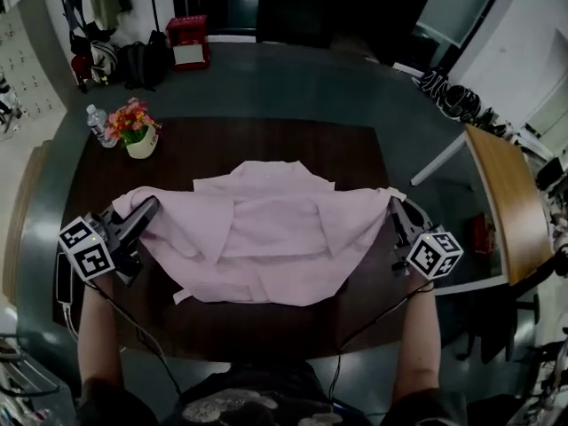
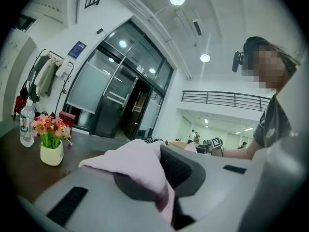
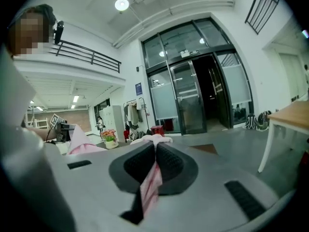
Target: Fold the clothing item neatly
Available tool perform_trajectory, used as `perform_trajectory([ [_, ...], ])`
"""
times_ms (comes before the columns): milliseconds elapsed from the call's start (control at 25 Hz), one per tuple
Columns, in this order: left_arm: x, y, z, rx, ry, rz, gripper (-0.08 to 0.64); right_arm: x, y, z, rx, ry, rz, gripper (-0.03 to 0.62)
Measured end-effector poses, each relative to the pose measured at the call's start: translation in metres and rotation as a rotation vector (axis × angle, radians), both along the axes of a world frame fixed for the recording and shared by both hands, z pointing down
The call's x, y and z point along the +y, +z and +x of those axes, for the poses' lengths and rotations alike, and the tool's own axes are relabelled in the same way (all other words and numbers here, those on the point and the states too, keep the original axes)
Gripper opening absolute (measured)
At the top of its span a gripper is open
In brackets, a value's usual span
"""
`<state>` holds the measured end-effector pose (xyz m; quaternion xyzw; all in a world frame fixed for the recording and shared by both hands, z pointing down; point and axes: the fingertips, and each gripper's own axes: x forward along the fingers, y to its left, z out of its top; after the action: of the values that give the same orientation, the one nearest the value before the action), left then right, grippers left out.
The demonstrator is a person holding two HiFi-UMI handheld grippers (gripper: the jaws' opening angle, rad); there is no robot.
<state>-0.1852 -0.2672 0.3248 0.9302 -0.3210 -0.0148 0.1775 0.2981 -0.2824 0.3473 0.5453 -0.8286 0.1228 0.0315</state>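
Counted on the one dark table [image 1: 266, 145]: one pink garment [image 1: 266, 229], one flower pot [image 1: 140, 142], one water bottle [image 1: 99, 124]. Grippers number two: left gripper [image 1: 151, 205] and right gripper [image 1: 393, 205]. One light wooden table [image 1: 506, 193] recorded.

A flower pot [image 1: 140, 140] and water bottle [image 1: 98, 124] block the far left corner of the tabletop [image 1: 355, 153]; the pink shirt [image 1: 266, 229] spans the middle. Far right corner and near edge lie bare.
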Motion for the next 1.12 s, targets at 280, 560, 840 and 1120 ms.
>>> perform_trajectory([
  [280, -0.164, 0.020, -0.005, -0.023, -0.127, -0.025, 0.029, -0.163, 0.033, 0.033, -0.063, -0.019, -0.060, -0.002],
  [560, -0.281, 0.140, -0.009, -0.263, -0.253, -0.248, 0.029, -0.264, 0.132, 0.040, 0.007, 0.039, -0.237, -0.002],
  [840, -0.297, 0.223, -0.019, -0.508, -0.185, -0.359, 0.031, -0.281, 0.206, 0.044, 0.159, 0.124, -0.425, 0.009],
  [1120, -0.273, 0.240, -0.045, -0.617, -0.060, -0.399, 0.134, -0.264, 0.203, 0.071, 0.278, 0.254, -0.423, 0.149],
])
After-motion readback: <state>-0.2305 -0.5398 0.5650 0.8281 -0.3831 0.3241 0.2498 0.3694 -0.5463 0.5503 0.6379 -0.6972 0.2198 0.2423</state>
